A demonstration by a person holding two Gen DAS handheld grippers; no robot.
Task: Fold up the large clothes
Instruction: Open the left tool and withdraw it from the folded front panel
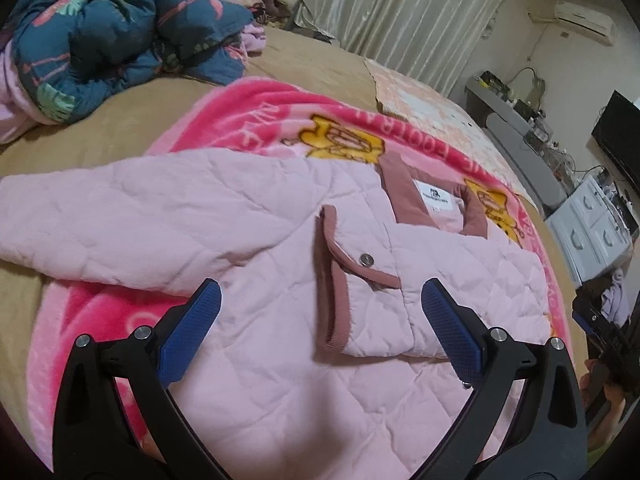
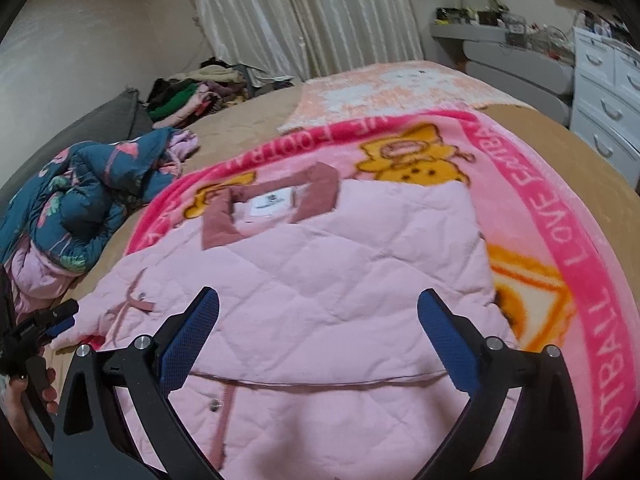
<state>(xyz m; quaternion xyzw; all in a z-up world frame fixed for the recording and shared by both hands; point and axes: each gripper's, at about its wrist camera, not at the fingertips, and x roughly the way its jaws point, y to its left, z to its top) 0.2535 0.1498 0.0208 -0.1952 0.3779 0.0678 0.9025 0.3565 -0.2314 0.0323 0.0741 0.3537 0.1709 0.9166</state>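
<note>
Pink quilted jacket (image 1: 260, 216) flat on blanket (image 2: 560, 216) (both hand-held grippers agape).

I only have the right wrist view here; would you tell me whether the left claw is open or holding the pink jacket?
Observer: The left claw is open, hovering over the pink jacket with nothing between its pads.
Operator: Thank you. Is the sleeve on that side folded in yet?
Observer: Not yet; the sleeve lies spread out flat, away from the body, with its end on the tan sheet.
</note>
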